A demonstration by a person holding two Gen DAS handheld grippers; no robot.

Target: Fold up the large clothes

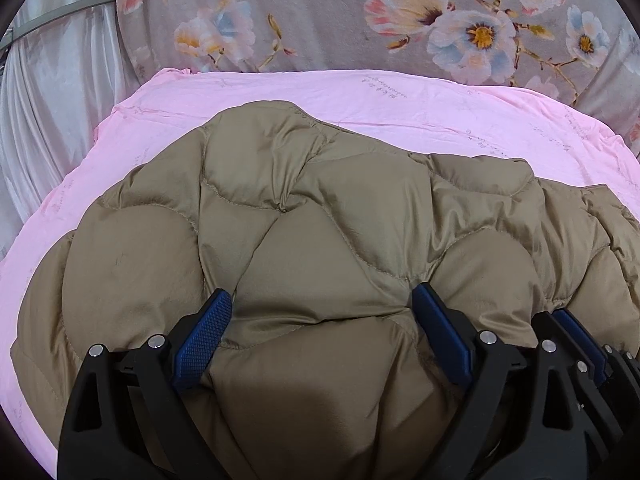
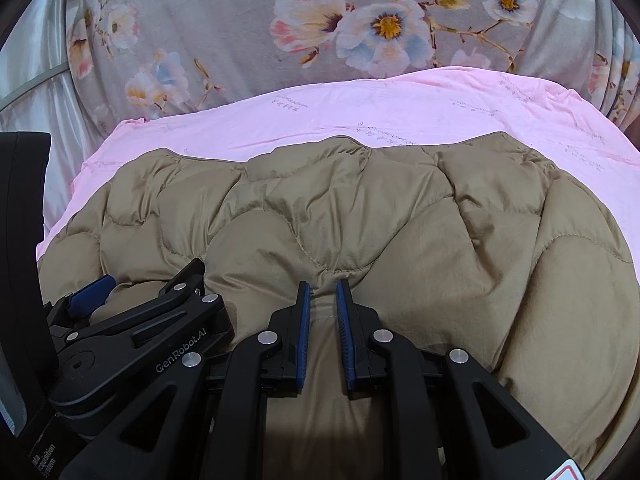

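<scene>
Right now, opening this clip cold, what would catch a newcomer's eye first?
A puffy tan quilted jacket fills the foreground, lying on a pink sheet. The left gripper stands wide open over the jacket's near edge, while the right gripper pinches a fold of it. Behind the sheet lies grey fabric with big flowers.

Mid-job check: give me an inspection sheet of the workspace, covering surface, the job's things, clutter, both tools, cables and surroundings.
Surface: pink printed sheet, lightly wrinkled.
Job's things: olive-brown quilted puffer jacket lying across the sheet, puffy and creased.
Clutter: nothing seen.
Left tool: jaws wide apart, resting over the jacket's near edge, not pinching it.
Right tool: jaws nearly closed, pinching a ridge of jacket fabric; the two tools sit side by side.
Cables: nothing seen.
Surroundings: grey floral fabric behind the sheet; pale satin curtain at the left.
</scene>
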